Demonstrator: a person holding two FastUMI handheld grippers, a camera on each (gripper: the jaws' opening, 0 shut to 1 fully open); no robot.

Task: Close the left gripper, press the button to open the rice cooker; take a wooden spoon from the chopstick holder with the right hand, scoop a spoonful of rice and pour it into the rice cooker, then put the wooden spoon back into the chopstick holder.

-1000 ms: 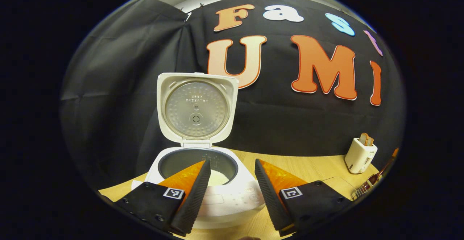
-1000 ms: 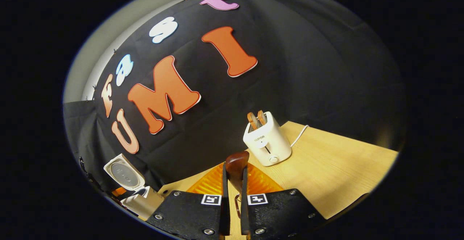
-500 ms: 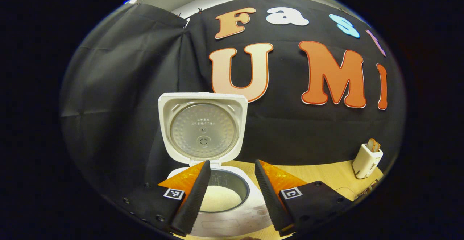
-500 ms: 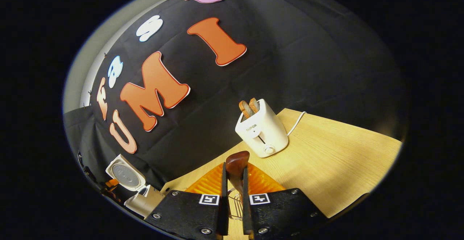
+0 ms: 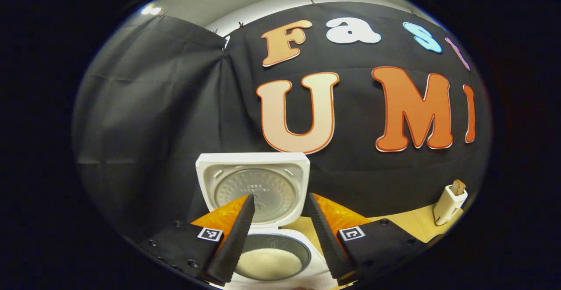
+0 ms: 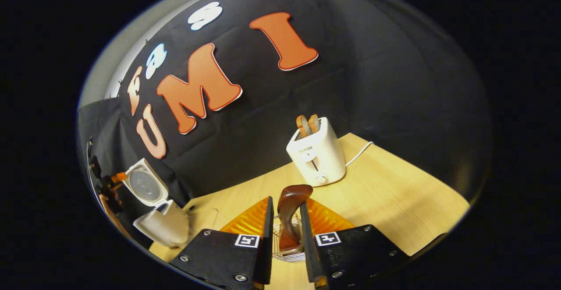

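The white rice cooker (image 5: 206,167) stands open, its lid (image 5: 254,185) upright and white rice (image 5: 269,263) in the pot. My left gripper (image 5: 279,196) hovers open above and in front of it, holding nothing. In the right gripper view the dark wooden spoon (image 6: 290,213) stands upright in the wire chopstick holder (image 6: 285,250). My right gripper (image 6: 285,201) straddles the handle with its fingers slightly parted, and a narrow gap shows on the left side. The cooker (image 6: 162,224) also appears at the far left of that view.
A white toaster (image 6: 316,154) with two slices of bread stands at the back of the light wooden table (image 6: 394,198), its cord trailing right. The toaster (image 5: 448,202) sits at the far right in the left gripper view. Black cloth walls the booth.
The left gripper view has lifted, so the cooker sinks lower in it. The right gripper has brought the spoon down into the holder and its fingers have parted a little.
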